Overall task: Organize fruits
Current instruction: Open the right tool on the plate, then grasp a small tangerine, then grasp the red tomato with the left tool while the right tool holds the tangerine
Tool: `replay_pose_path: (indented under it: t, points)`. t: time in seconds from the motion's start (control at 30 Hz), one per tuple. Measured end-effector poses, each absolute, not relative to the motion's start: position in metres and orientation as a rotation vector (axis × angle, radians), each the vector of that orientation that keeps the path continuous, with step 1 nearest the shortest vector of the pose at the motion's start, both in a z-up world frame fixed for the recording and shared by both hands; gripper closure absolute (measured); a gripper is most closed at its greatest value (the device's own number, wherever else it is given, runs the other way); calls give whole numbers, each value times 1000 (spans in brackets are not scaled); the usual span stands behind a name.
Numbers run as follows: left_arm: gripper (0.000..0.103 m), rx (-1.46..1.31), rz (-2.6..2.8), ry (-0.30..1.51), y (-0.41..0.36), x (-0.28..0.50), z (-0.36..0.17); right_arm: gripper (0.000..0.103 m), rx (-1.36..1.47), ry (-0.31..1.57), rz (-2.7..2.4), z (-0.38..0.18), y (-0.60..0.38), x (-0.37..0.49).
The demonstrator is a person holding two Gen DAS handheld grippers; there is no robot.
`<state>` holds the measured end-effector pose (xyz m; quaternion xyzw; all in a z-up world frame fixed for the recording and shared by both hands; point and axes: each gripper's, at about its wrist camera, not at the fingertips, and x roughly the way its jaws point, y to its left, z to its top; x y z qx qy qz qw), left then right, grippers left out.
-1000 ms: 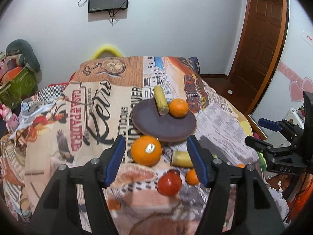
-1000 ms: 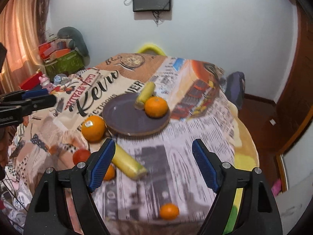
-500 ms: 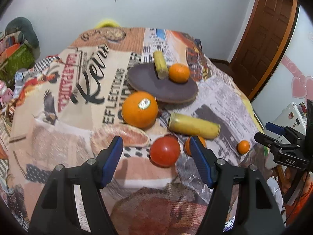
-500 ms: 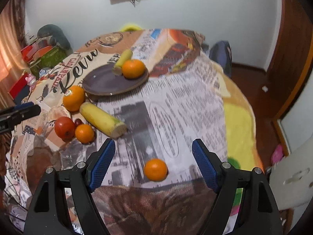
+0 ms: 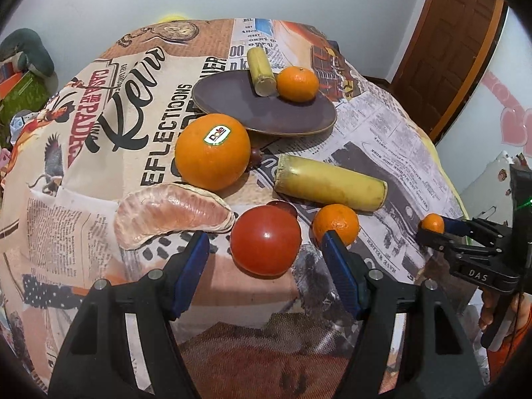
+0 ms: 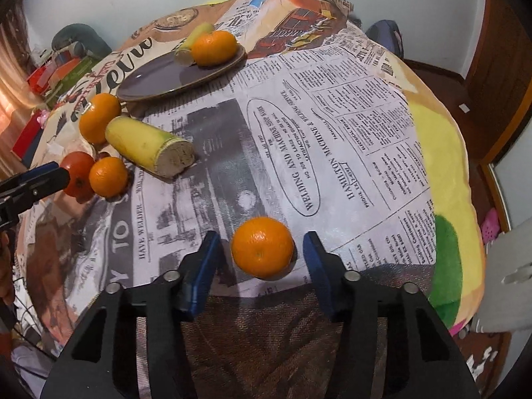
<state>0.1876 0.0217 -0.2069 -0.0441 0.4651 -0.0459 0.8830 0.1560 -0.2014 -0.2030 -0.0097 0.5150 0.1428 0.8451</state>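
We take the dark plate (image 5: 266,113) as our landmark: on its far rim sit a cut banana piece (image 5: 261,71) and a mandarin (image 5: 297,83) side by side. Just in front of the plate, at its near left edge, lies a big orange (image 5: 212,151) with a sticker, and a small dark fruit (image 5: 255,157) peeks out between orange and plate, mostly hidden, so we cannot tell what it is. Nearer than the plate and to its right lies a longer banana piece (image 5: 331,183). Nearer still we see a pomelo segment (image 5: 173,214), a tomato (image 5: 265,239) and a small mandarin (image 5: 335,224); another dark fruit behind the tomato is nearly covered.

Our left gripper (image 5: 266,259) hangs with its jaws apart on either side of the tomato, not touching it; its right finger cuts off the small mandarin's lower edge.

Our right gripper (image 6: 261,261), well away from the plate at the near table edge, is closing its jaws around a lone mandarin (image 6: 262,247); gaps show on both sides, so the pads do not press yet. In the left view this fruit is half hidden behind that gripper's tips.
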Motion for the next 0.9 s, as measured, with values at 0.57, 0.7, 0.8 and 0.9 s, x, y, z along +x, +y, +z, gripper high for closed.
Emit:
replay_pose_path:
  t: [0.57,0.7,0.8,0.9]
  points:
    - [57,-137,-109,965,30,193,-209,71,-16,1012,341,-180,-194,164]
    - [57,-141,-106,920,35,190,-192,71,-30,988,350,-173,-189,170]
    - [57,-148,-100,888,39,190,-180,71,-37,969,360,-167,-184,175]
    - [57,-150,-90,855,44,193,-167,71,-51,946,366,-160,-177,181]
